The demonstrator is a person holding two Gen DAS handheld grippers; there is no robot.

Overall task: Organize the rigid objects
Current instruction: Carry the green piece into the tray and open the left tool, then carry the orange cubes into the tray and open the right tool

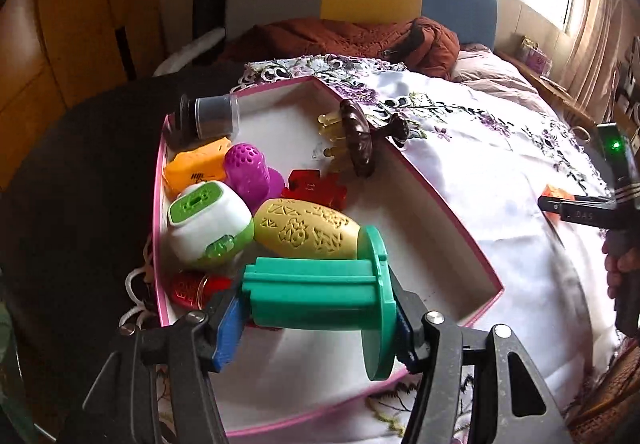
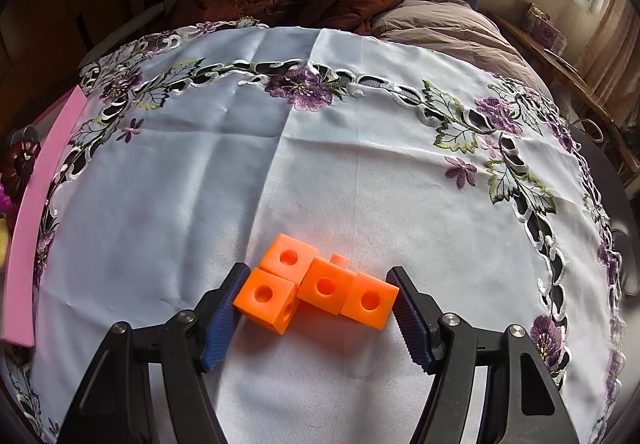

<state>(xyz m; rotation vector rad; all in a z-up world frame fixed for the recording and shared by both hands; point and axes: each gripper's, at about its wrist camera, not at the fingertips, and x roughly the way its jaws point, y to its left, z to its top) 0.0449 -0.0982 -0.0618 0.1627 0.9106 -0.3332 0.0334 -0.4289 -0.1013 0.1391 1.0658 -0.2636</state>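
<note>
green spool [image 1: 320, 292] in left gripper [image 1: 316, 328]

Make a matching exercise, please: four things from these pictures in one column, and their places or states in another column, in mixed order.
1. green spool
2. orange cube cluster
3. dark jar
4. yellow carved barrel

A. lies on its side on the rim of the pink box
B. on the cloth, between open fingers
C. clamped in the left gripper
D. inside the box

Pairs: 1-C, 2-B, 3-A, 4-D
</note>
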